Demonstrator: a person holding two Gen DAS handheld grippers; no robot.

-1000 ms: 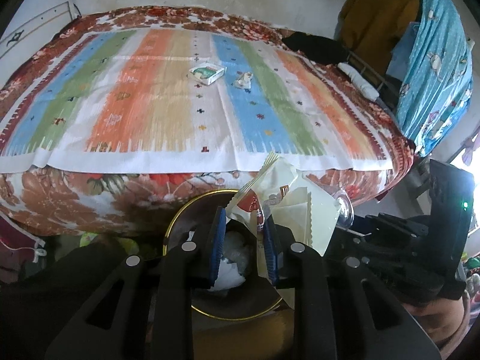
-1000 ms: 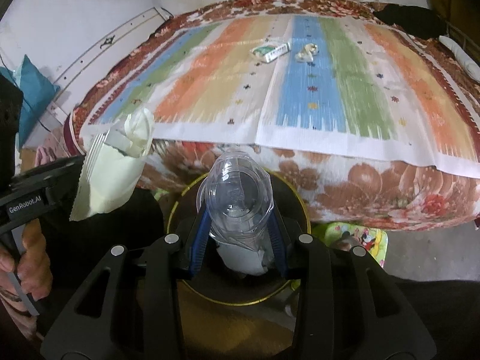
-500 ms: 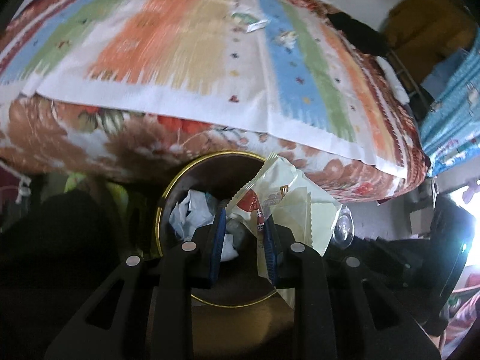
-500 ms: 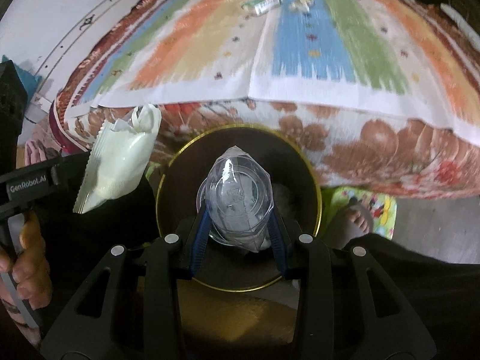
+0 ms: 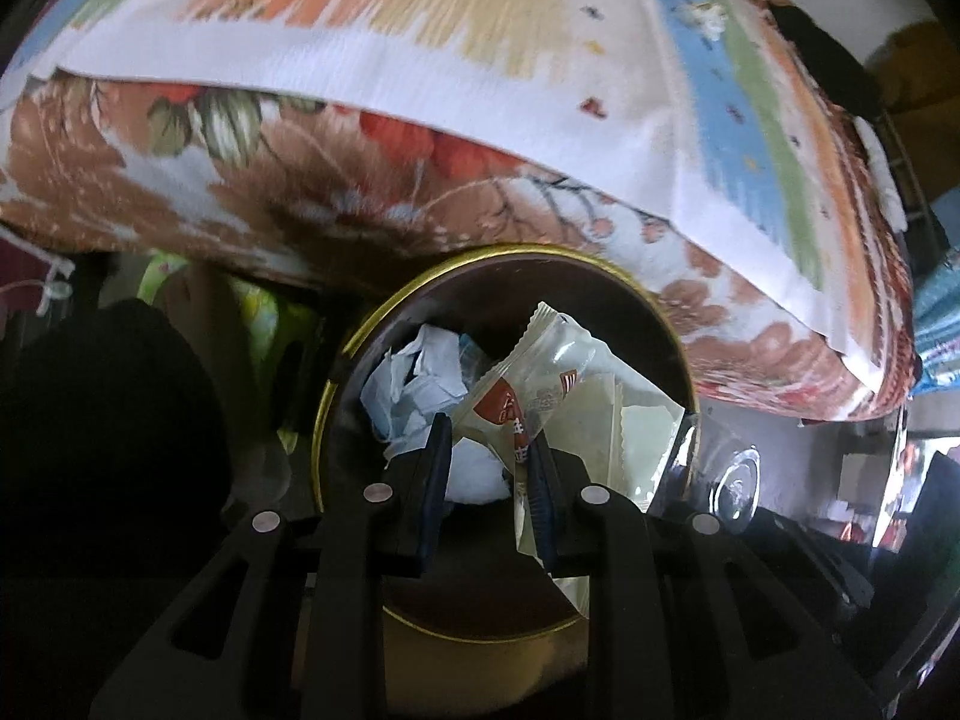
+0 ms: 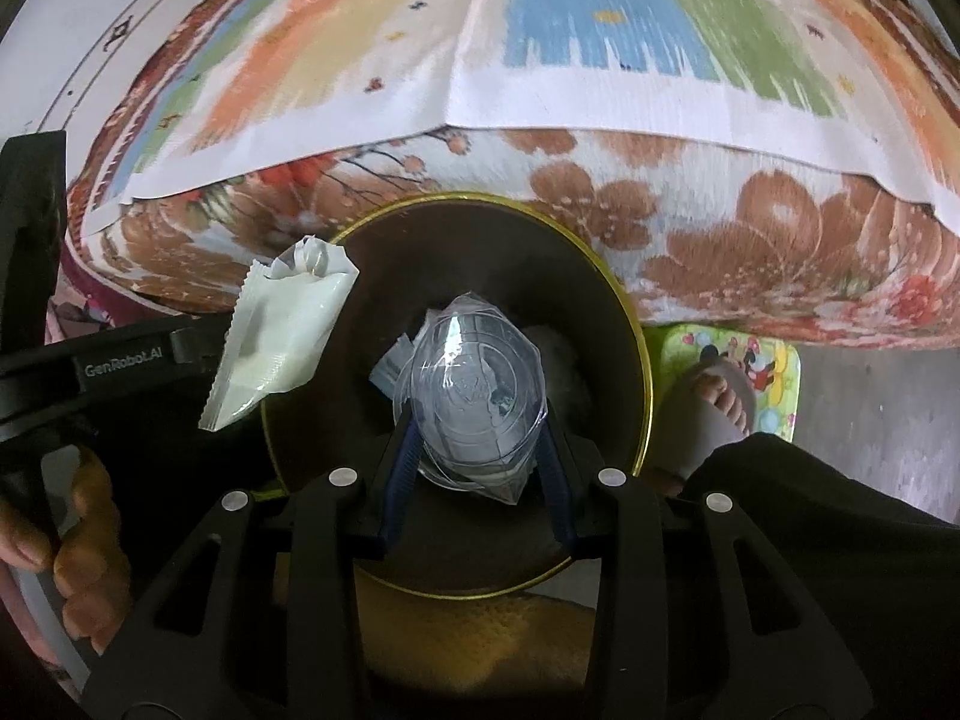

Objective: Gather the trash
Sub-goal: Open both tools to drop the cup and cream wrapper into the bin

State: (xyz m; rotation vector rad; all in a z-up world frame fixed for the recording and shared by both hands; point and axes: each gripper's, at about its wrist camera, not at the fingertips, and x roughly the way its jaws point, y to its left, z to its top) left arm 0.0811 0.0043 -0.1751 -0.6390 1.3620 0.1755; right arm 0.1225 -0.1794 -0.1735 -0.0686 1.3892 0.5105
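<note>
Both claws have dropped toward the bin (image 6: 645,396) since a second ago: left gripper (image 5: 480,468) clamped on the snack wrapper (image 5: 564,384) at the rim's 9 o'clock, right gripper (image 6: 477,468) clamped on the crushed clear cup (image 6: 474,402) over centre, so release looks imminent.

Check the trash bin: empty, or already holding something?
Not empty. Crumpled white paper lies inside the trash bin, visible past the wrapper in the left wrist view. How full: cannot tell.

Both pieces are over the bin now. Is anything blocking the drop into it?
Nothing visible does. The clear plastic cup in the right tool and the snack wrapper in the left tool hang above the open bin, which holds only crumpled paper.
</note>
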